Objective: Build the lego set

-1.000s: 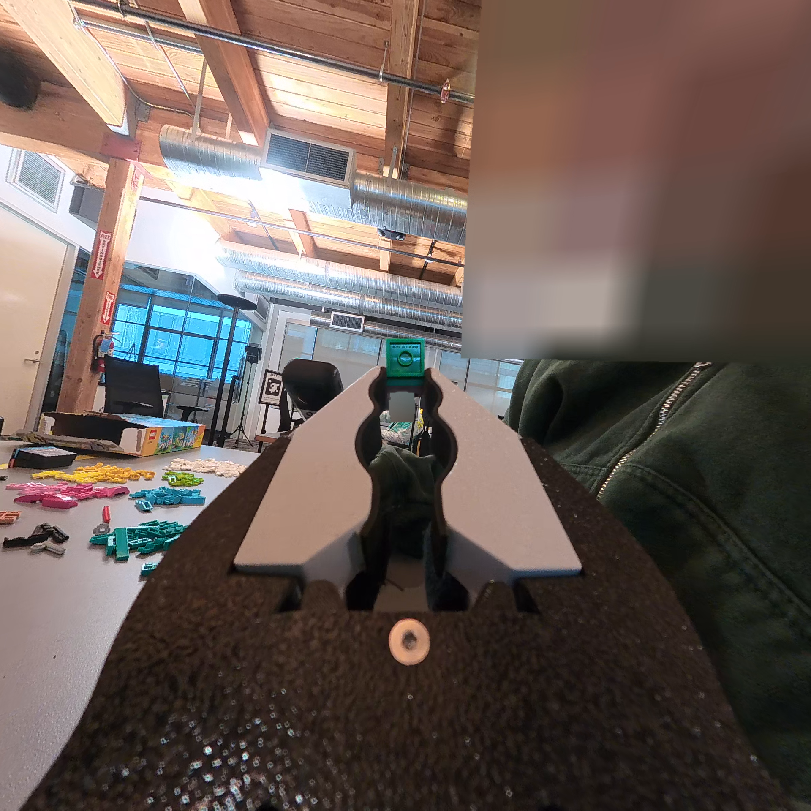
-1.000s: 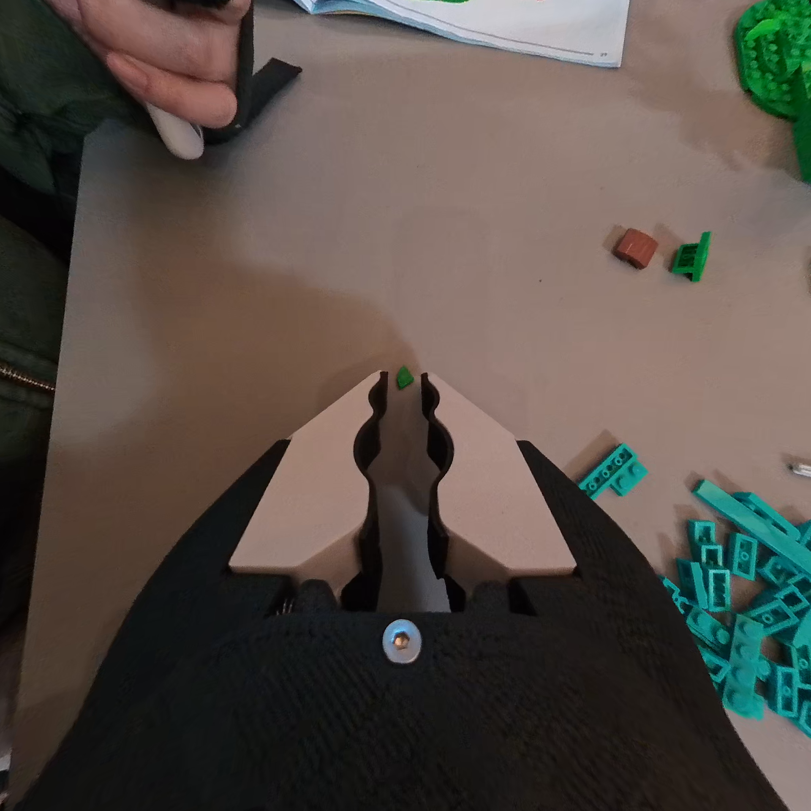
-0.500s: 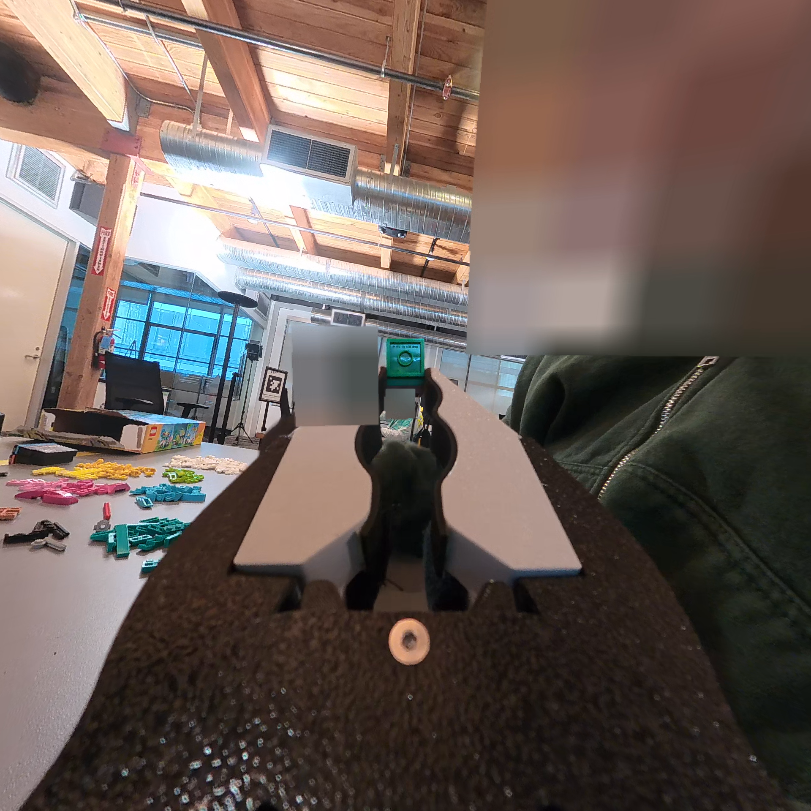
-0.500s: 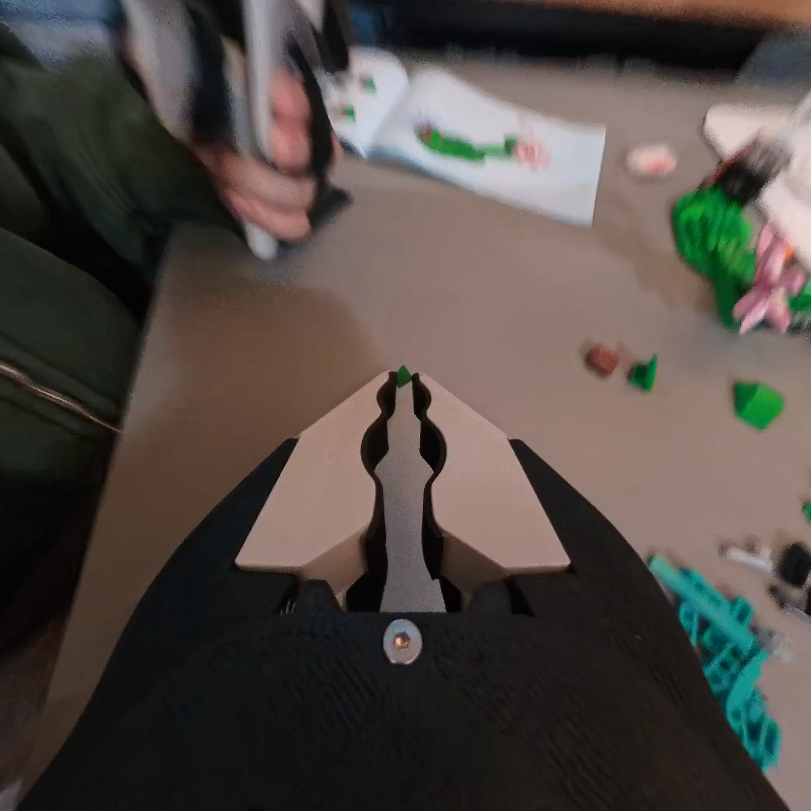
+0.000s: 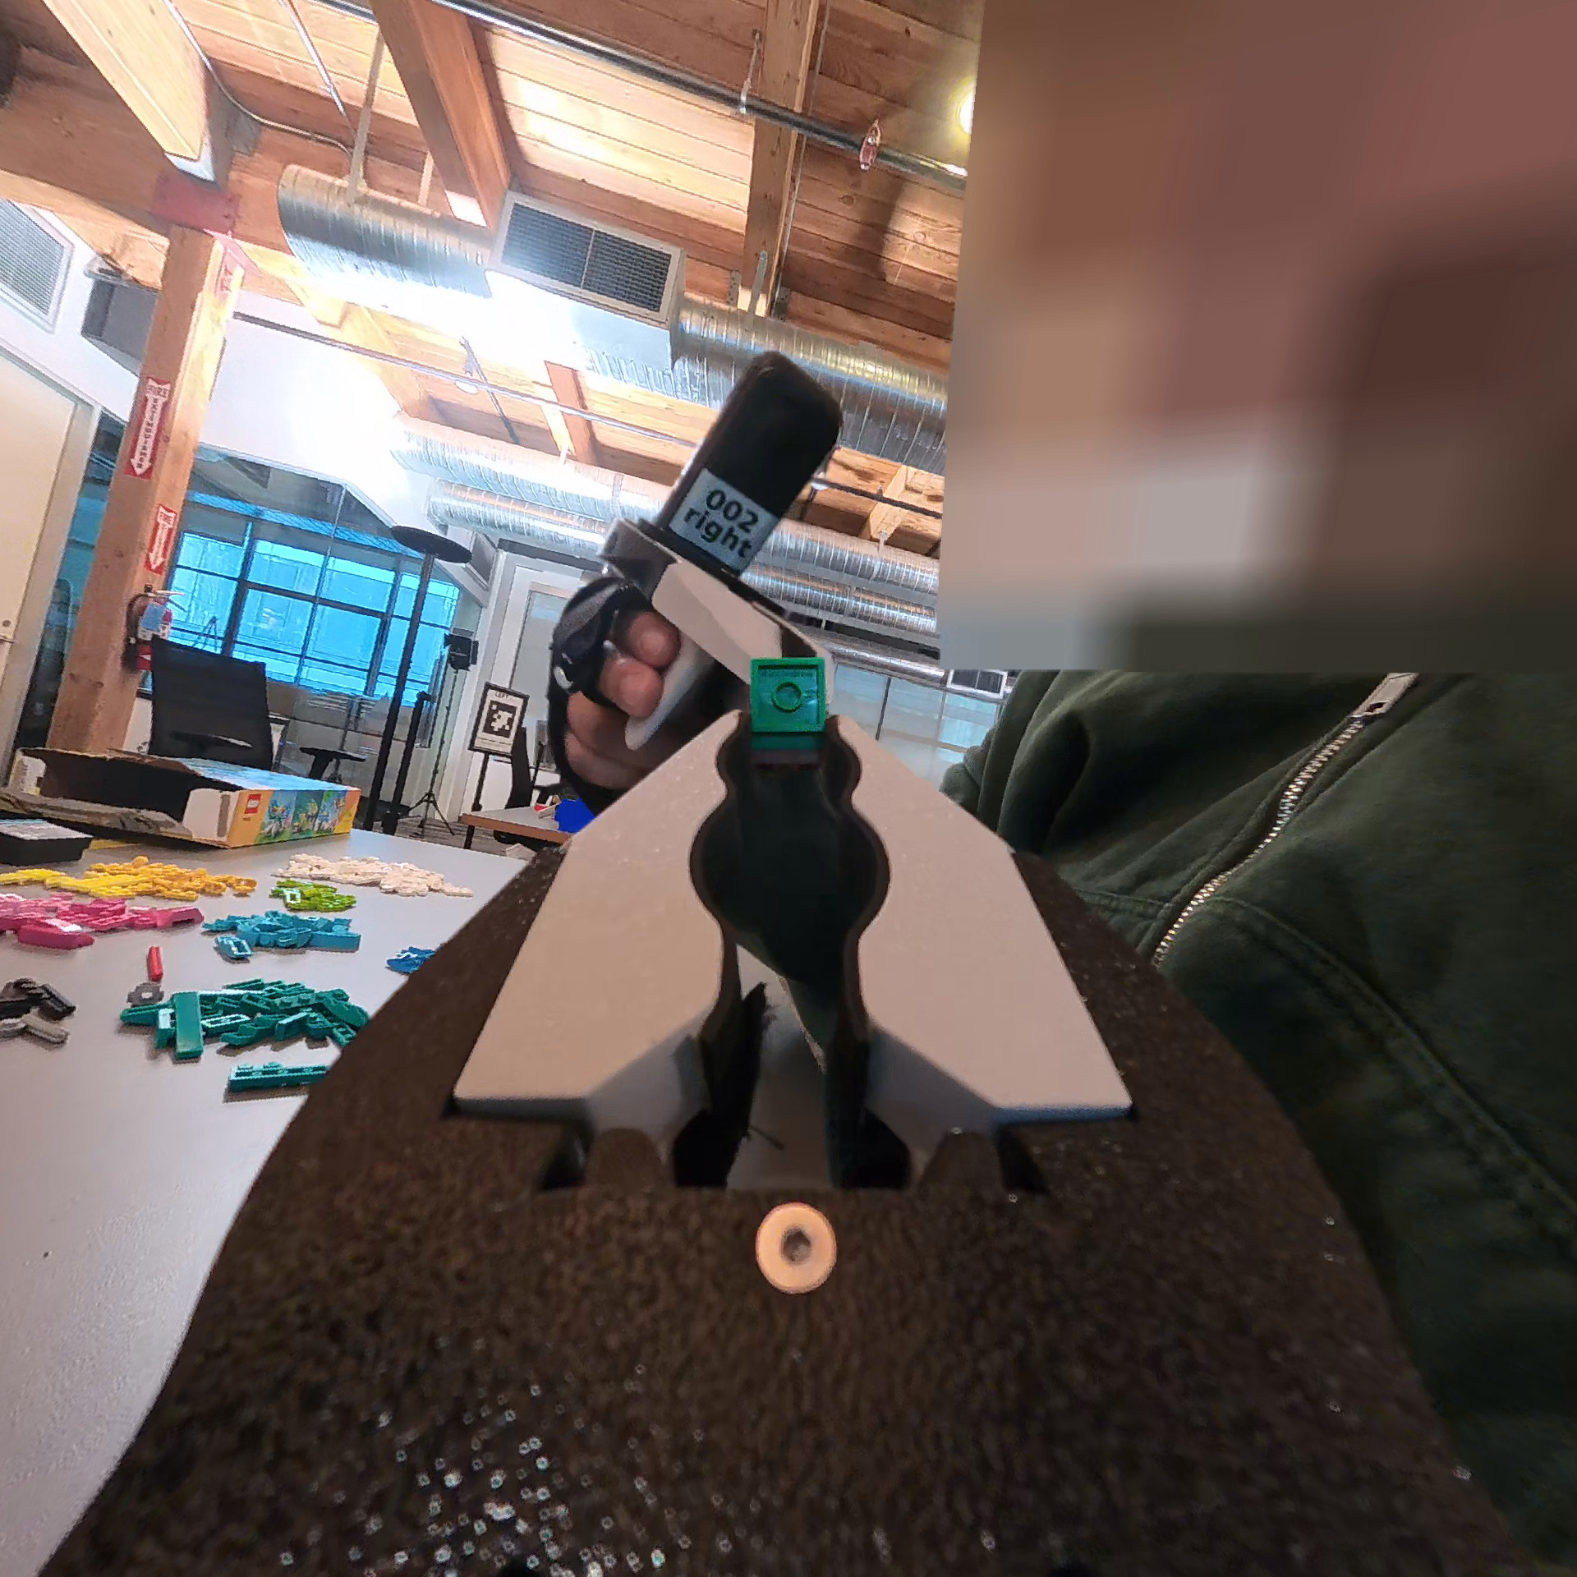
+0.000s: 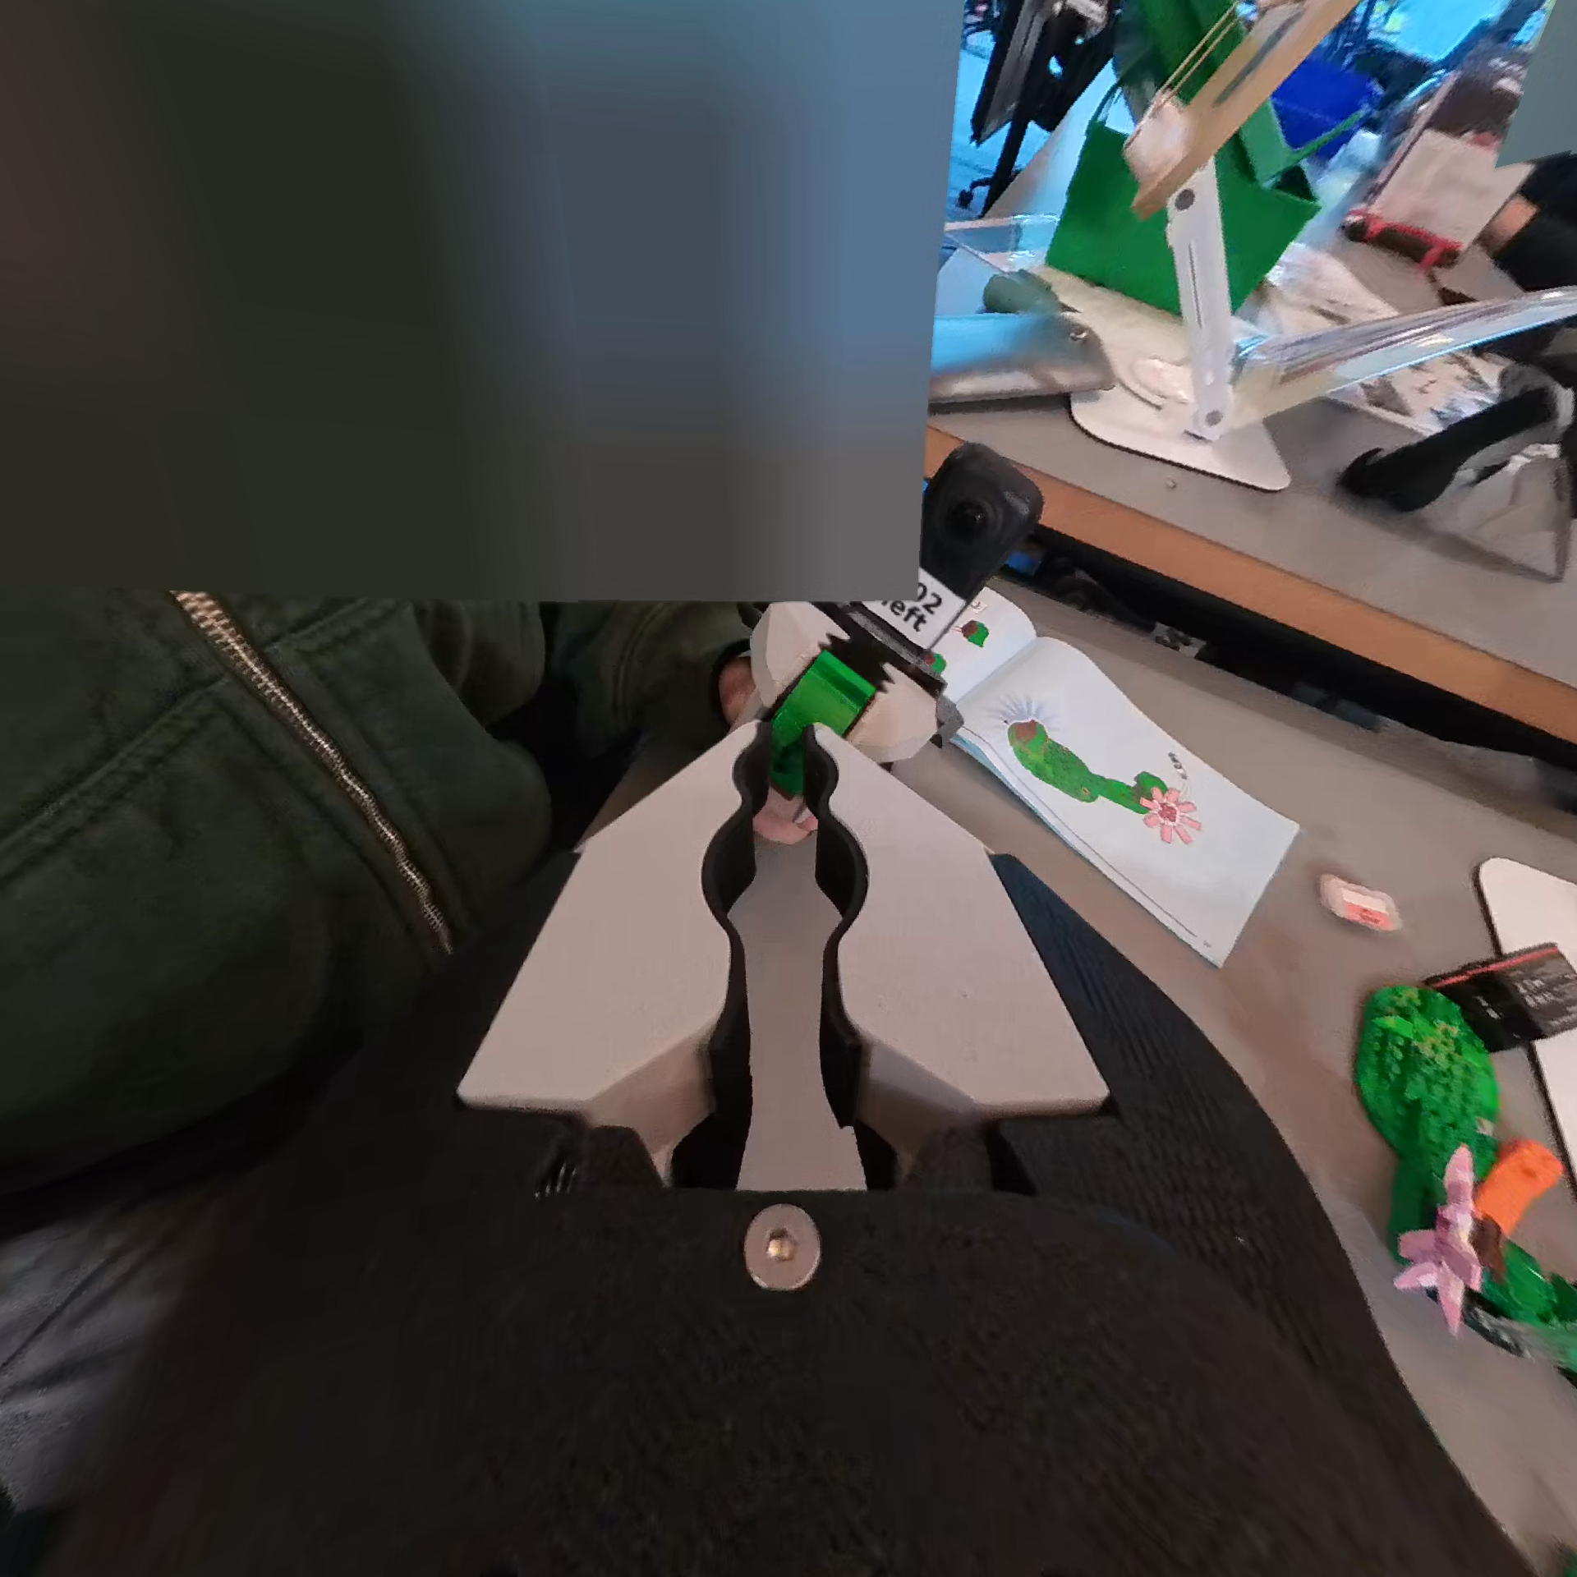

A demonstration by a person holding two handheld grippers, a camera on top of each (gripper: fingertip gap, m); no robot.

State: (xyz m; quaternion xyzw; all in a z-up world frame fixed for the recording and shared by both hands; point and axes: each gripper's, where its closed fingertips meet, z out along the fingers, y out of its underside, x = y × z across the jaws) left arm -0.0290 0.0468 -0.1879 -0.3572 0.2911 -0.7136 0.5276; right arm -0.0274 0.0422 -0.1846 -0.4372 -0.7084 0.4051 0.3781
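I hold my left gripper [image 5: 785, 725] clamped on a green square plate [image 5: 787, 705] raised before my chest, while my right gripper [image 6: 785, 751], pinching a small green piece [image 6: 787, 762], meets it, needing careful stud alignment next.

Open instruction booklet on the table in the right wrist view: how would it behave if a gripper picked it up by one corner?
The instruction booklet is thin paper, so it would likely flop and sag. Lying open, its pages would probably fan or swing shut. It looks light for its spread.
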